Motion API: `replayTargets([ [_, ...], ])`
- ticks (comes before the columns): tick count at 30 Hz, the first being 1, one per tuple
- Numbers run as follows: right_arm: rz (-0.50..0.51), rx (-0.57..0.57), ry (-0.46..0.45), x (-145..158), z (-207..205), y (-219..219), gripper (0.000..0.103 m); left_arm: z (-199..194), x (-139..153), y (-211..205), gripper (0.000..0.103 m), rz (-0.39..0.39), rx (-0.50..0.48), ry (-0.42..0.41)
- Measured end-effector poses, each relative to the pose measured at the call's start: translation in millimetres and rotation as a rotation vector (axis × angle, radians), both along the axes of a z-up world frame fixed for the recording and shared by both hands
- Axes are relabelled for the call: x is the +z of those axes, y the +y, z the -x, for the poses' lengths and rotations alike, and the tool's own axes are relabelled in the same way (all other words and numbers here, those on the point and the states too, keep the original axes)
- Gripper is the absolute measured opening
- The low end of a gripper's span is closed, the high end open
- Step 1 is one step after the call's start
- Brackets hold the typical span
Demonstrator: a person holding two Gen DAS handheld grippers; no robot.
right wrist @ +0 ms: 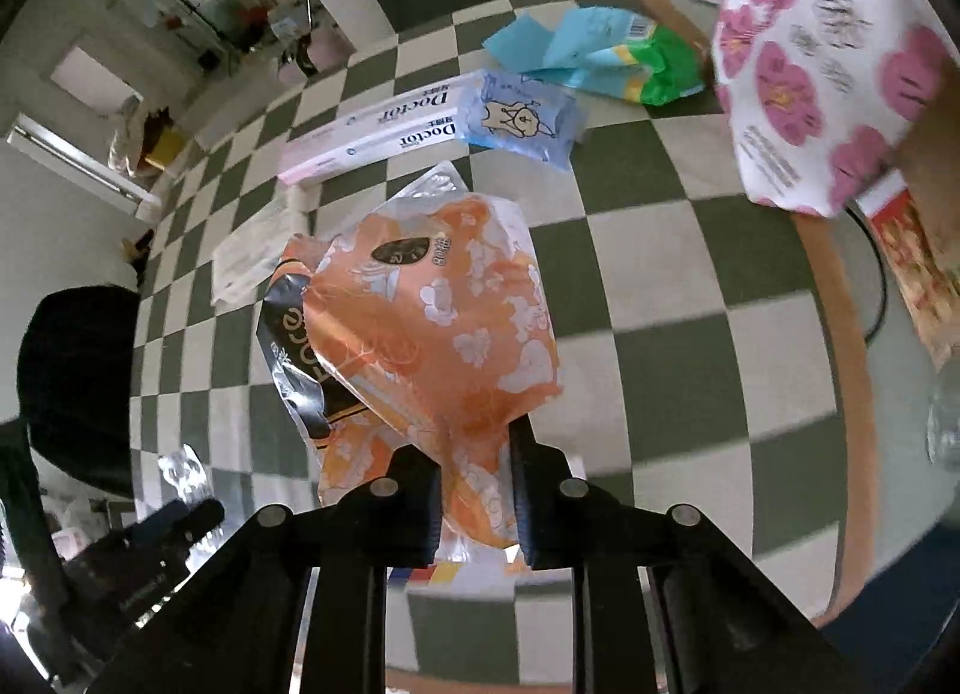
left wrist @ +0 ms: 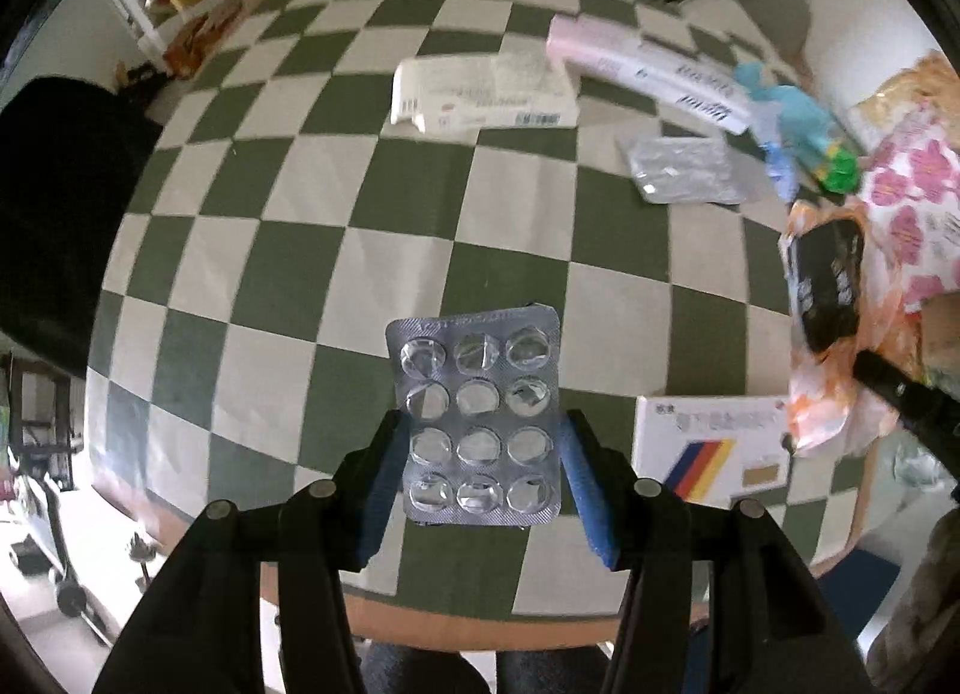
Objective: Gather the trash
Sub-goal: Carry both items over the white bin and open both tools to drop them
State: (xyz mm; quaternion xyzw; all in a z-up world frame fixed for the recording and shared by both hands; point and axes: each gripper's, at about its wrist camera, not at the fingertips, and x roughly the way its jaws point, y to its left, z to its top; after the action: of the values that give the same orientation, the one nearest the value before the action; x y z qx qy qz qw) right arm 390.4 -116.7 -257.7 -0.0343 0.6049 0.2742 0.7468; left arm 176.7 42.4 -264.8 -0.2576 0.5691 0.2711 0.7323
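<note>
My left gripper (left wrist: 477, 436) is shut on an empty silver blister pack (left wrist: 477, 418), its blue pads against the pack's two long edges, held above the checkered table (left wrist: 336, 196). My right gripper (right wrist: 474, 454) is shut on an orange flowered plastic wrapper (right wrist: 432, 322) with a black wrapper (right wrist: 294, 346) tucked in it, lifted above the table. The same orange wrapper (left wrist: 828, 334) and the right gripper's black finger (left wrist: 900, 394) show at the right of the left wrist view.
On the table lie a white medicine box (left wrist: 480, 94), a pink-white Doctor box (right wrist: 372, 136), a second silver blister pack (left wrist: 684, 166), blue and green wrappers (right wrist: 606, 58), a striped box (left wrist: 714, 448) and a pink-flowered pack (right wrist: 822, 70). A black chair back (left wrist: 60, 214) stands at the left.
</note>
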Motion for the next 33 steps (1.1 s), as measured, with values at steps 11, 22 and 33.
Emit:
replayTargets([
  [11, -0.034, -0.119, -0.012, 23.7, 144.2, -62.7, 0.018, 80.8, 37.9, -25.0, 0.049, -0.029, -0.133, -0.137],
  [22, 0.054, -0.175, 0.172, -72.1, 303.3, -113.3, 0.018, 203.2, -67.9, -55.5, 0.049, 0.204, -0.117, -0.008],
  [33, 0.208, -0.186, 0.366, -312.0, 329.3, -113.6, 0.018, 204.4, -316.4, -38.0, 0.049, 0.424, 0.051, 0.139],
])
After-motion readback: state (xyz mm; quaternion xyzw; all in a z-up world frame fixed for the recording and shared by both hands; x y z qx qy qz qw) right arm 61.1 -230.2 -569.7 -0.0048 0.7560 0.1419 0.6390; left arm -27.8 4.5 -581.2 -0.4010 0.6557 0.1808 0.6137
